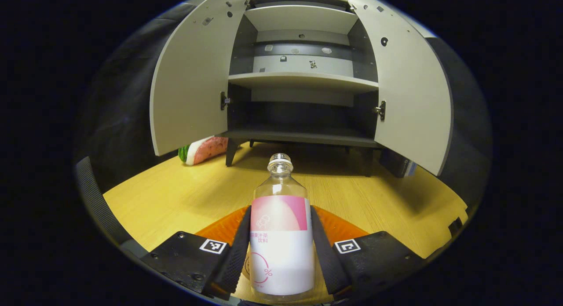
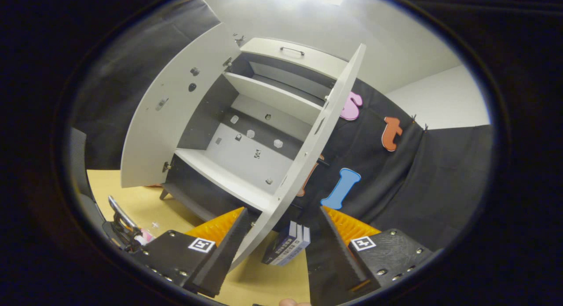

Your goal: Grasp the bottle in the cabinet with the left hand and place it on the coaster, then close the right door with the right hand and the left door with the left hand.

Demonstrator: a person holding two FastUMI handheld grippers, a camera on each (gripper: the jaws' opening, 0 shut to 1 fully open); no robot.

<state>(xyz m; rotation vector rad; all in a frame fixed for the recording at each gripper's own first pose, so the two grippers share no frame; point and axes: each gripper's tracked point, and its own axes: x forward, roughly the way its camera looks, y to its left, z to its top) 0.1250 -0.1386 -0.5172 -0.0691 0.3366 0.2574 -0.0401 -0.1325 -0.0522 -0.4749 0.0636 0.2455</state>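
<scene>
Left tongs: clamped on the bottle, in front of the cabinet.
Right tongs: apart, astride the right door edge.
Risk: an early release could topple the bottle.

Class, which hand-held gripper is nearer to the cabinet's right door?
Right. The right hand-held gripper has the right door edge between its open fingers; the left hand-held gripper is back at the table, around the bottle.

Upright bottle between claw fingers
</scene>
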